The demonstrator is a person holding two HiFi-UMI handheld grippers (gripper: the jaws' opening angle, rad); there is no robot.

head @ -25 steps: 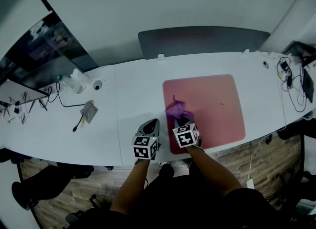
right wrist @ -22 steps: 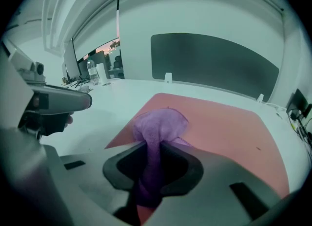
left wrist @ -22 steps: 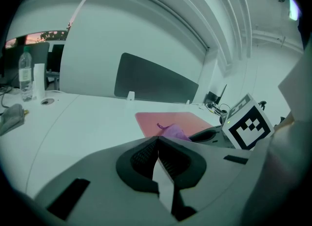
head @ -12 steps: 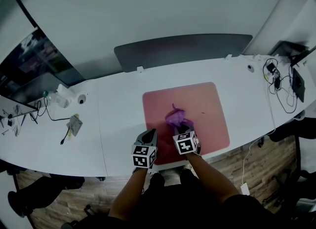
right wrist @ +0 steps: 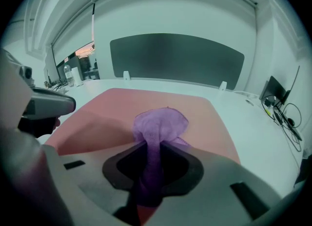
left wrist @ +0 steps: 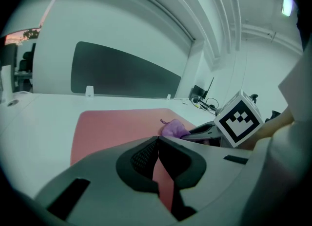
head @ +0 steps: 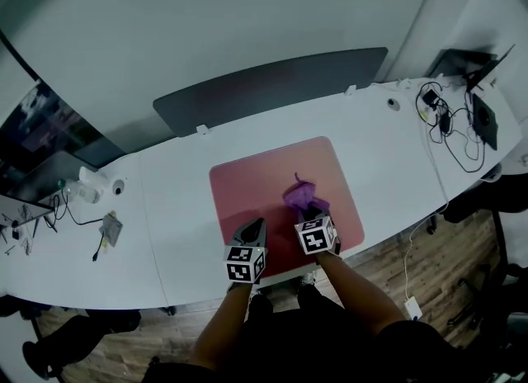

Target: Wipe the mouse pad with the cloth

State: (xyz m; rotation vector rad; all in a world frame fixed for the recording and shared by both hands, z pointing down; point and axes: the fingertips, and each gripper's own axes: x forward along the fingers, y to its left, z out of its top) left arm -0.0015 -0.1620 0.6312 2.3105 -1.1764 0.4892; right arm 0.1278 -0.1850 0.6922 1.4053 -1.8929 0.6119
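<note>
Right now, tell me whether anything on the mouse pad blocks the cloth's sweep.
Nothing visible does. The right tool is shut on the cloth, which rests on the mouse pad; the pad beyond it is bare. The left tool, shut and empty, is at the pad's near edge, apart from the cloth.

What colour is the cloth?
Purple; the cloth shows best in the right gripper view.
</note>
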